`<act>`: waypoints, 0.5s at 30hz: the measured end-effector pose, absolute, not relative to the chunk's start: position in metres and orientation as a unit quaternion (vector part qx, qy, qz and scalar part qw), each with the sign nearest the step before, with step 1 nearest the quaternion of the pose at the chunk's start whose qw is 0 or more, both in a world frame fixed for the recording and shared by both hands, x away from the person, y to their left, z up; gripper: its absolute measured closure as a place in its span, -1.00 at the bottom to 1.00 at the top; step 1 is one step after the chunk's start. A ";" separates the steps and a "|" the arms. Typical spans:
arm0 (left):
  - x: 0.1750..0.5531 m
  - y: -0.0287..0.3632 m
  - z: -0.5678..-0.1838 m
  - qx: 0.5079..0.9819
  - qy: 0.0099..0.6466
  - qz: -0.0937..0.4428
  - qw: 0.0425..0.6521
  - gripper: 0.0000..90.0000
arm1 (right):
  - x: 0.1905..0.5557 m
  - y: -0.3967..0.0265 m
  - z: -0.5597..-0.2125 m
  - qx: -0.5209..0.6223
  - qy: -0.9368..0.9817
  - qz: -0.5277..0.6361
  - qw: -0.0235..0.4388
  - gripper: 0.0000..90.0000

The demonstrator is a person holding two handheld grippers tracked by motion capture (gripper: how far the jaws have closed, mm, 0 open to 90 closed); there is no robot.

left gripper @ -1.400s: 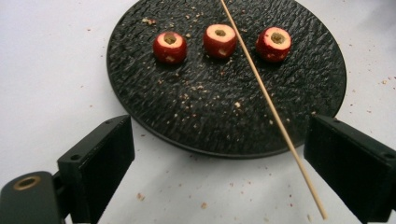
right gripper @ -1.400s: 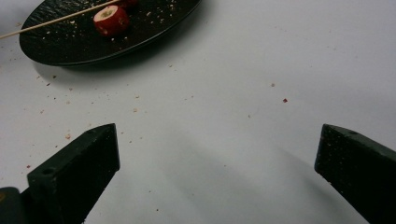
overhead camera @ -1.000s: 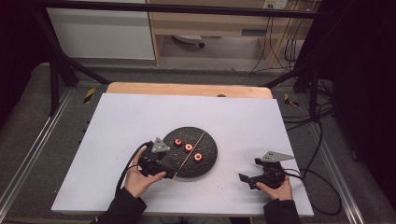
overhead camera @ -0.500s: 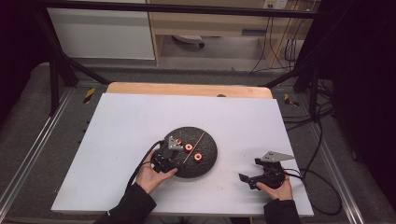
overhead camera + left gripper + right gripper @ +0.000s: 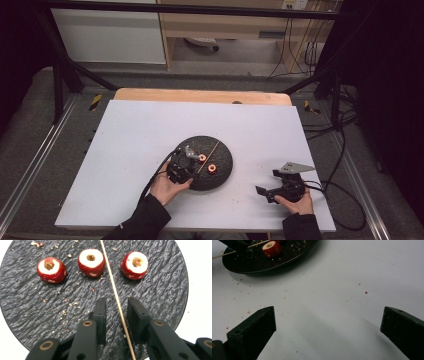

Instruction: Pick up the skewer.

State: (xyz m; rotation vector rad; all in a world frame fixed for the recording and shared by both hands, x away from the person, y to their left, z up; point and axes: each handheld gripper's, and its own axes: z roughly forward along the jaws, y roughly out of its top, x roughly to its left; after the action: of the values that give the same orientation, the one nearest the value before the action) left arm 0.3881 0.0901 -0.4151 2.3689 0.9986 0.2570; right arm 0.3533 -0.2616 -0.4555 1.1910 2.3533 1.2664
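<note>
The round plate [image 5: 160, 290] was black with a rippled, slate-like texture, flecked with pale crumbs. Three strawberries [image 5: 90, 262] were red with white cut tops (tan hollow centres). The skewer [image 5: 113, 290] was pale tan. The bench [image 5: 140, 130] was plain white.

A white worktop [image 5: 150, 130] carries a round dark plate [image 5: 222, 150] near its middle, with two red-and-white pieces [image 5: 202, 158] side by side on it and a thin stick [image 5: 210, 153] lying slantwise across it. The left tongs [image 5: 186, 159] sit over the plate's near-left part, held by a hand [image 5: 167, 186] in a dark sleeve — their jaws are too small to tell apart here. The right tongs [image 5: 266, 192] rest well apart from the plate, low at the right near the worktop's front edge — jaws spread wide, grey plate [image 5: 296, 166] on top, cable [image 5: 345, 210] trailing off to the right.
</note>
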 end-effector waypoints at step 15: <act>0.386 0.081 -0.421 0.876 0.397 0.105 0.254 0.85 | 0.353 -0.262 -0.455 0.405 0.800 0.431 0.106 -0.98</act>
State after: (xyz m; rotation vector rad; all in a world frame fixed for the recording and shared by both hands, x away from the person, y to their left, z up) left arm 0.3858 0.0814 -0.4209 2.3799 1.0783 0.2866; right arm 0.3533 -0.2616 -0.4554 1.1931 2.3551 1.2680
